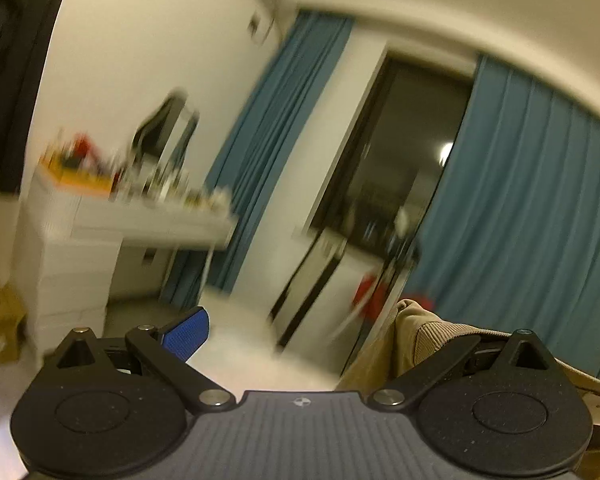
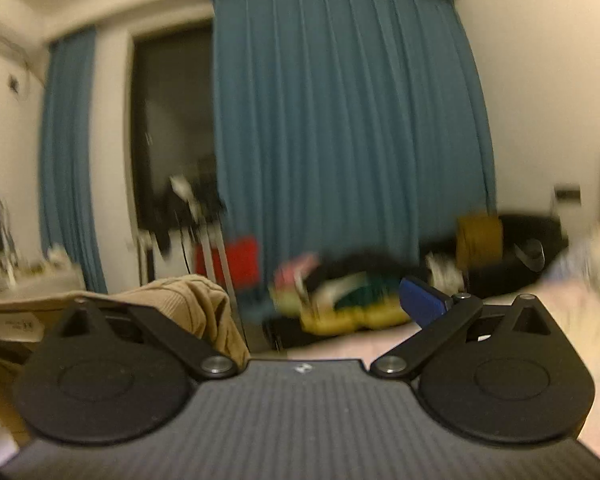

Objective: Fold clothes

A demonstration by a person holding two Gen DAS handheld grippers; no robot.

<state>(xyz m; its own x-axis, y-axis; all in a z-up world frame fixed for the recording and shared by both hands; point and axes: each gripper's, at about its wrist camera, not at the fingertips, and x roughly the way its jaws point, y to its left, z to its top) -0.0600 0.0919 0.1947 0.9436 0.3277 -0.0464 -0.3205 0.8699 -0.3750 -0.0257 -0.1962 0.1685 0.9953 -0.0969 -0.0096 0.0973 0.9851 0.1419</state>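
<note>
Blue curtains (image 2: 340, 128) flank dark window (image 2: 172, 120); cluttered white dresser (image 1: 100, 232); mirror (image 1: 168, 128) behind.
</note>
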